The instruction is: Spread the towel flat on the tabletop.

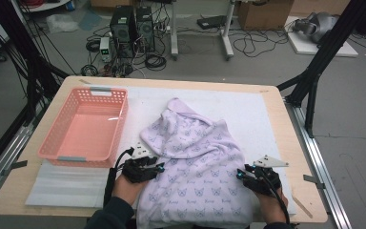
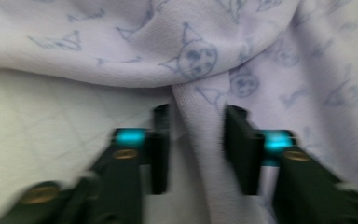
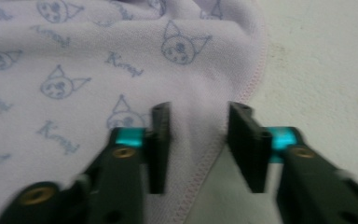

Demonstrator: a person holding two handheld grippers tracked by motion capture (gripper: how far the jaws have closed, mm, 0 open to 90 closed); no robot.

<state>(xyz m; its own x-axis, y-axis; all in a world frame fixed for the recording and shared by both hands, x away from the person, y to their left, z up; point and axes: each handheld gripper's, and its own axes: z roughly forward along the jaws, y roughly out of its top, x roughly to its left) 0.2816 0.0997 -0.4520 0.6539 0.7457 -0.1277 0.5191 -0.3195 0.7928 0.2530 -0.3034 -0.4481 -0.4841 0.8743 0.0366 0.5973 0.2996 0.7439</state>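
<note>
A lilac garment (image 1: 195, 157) printed with blue cat faces lies crumpled on the white mat, its lower part hanging over the table's near edge. My left gripper (image 1: 158, 167) sits at its left edge; in the left gripper view a fold of the cloth (image 2: 200, 116) runs between the parted jaws of my left gripper (image 2: 196, 140), and the pads do not press on it. My right gripper (image 1: 240, 174) is at the garment's right edge. There the stitched hem (image 3: 214, 154) lies between the spread jaws of my right gripper (image 3: 199, 135), with bare mat beside it.
A pink plastic basket (image 1: 102, 91) stands at the table's left, with nothing in it. The white mat (image 1: 257, 114) covers most of the wooden table (image 1: 290, 143). Black frame posts rise at both sides, and cables and computer boxes lie on the floor beyond.
</note>
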